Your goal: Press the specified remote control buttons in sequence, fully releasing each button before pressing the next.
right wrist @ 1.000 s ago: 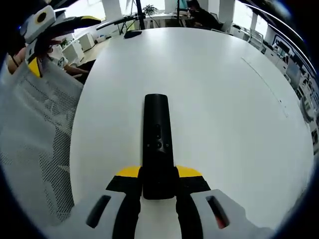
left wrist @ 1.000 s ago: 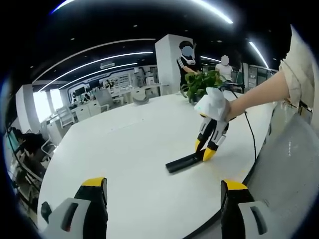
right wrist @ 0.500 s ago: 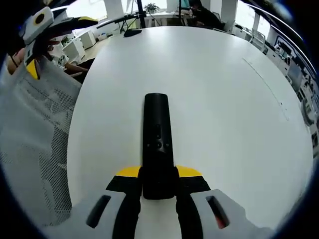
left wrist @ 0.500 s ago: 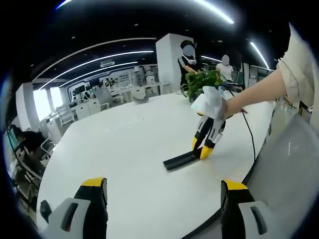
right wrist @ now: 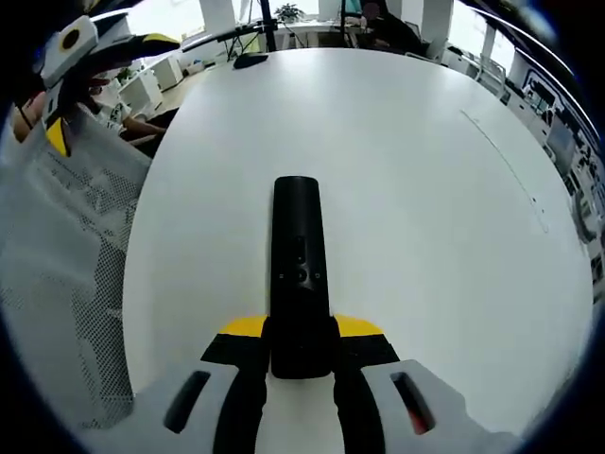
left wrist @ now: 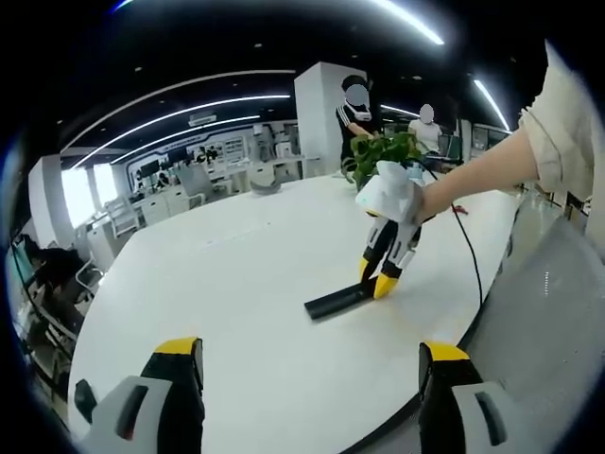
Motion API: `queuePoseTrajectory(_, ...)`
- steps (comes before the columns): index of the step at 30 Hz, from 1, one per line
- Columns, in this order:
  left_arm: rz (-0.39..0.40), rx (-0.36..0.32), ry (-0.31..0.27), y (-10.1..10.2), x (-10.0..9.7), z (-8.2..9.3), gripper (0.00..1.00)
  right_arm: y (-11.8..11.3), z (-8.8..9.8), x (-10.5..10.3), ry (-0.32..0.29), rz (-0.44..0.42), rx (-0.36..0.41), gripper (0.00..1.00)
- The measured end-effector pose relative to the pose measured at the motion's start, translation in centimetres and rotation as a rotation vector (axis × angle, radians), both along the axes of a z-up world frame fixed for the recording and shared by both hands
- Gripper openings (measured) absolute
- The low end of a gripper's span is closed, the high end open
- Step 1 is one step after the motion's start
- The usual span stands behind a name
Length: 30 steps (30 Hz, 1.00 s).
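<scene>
One remote control (right wrist: 299, 274), clamped in the right gripper (right wrist: 299, 333); left gripper (left wrist: 307, 364) spread wide, seemingly empty.

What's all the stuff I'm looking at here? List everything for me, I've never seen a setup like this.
Remote control: one, black, lying on the table, its near end clamped between the right gripper's fingers.
Table: one, white, large and rounded.
Potted plant: one, green, at the table's far edge in the left gripper view.
Cable: one, dark, running along the table near its edge.
Mesh chair back: one, grey-white, beside the table.
People: two, standing behind the plant.
Office desks and chairs: several, pale, in the background.
Person's arm: one, pale sleeve, holding the right gripper.
Left gripper: one, black, white and yellow, fingers wide apart above the table.
Right gripper: one, same colours, gripping the remote.
</scene>
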<state>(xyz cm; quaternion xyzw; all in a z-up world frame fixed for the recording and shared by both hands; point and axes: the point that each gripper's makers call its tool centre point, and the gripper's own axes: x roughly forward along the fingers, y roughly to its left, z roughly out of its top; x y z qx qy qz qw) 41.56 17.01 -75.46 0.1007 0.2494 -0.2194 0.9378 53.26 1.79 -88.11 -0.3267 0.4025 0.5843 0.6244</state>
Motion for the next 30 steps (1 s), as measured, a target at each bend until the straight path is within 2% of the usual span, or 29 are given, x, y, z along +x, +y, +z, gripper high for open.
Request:
queuePoseTrajectory(13,-0.003,0.002,0.01,-0.07,-0.07,-0.13,0.98,0.07,0.06,0.27,0.007,0.001,0.001,0.25)
queuePoseTrajectory(18,-0.005,0.003,0.013,-0.12,-0.11,-0.18,0.98,0.03,0.03,0.13,-0.022,0.037,-0.003,0.25)
queuePoseTrajectory(30,-0.009,0.011,0.017,-0.08,-0.14,-0.33,0.98,0.08,0.1,0.1,-0.016,0.024,0.009,0.25)
